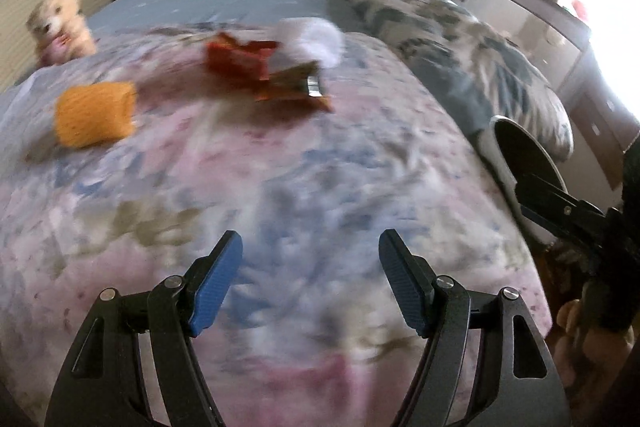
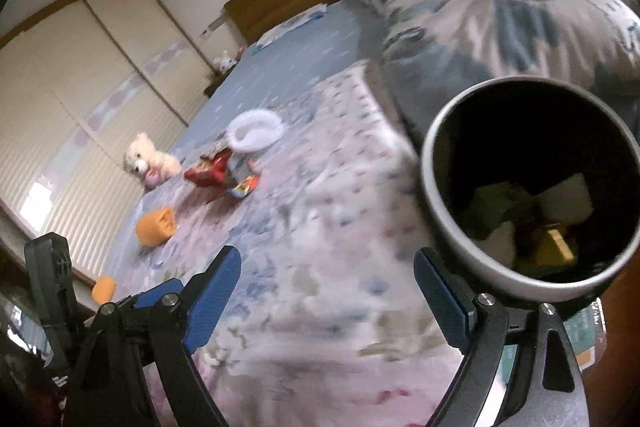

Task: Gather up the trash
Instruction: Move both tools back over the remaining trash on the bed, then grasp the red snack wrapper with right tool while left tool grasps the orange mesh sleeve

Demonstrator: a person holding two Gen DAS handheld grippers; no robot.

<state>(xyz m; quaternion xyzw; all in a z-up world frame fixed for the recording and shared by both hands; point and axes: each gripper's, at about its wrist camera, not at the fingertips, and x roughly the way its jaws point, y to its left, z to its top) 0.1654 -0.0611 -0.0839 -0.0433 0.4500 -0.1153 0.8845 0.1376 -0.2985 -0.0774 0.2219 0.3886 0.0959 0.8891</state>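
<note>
Red snack wrappers lie crumpled on the floral bedspread, with a second orange wrapper beside them; they also show in the right wrist view. A grey trash bin stands at the bed's right side and holds several pieces of trash; its rim shows in the left wrist view. My left gripper is open and empty, low over the bedspread, well short of the wrappers. My right gripper is open and empty, just left of the bin.
An orange knitted item lies left of the wrappers. A white fluffy round thing sits behind them. A teddy bear sits at the bed's left edge. A patterned duvet is piled on the right. A wardrobe stands left.
</note>
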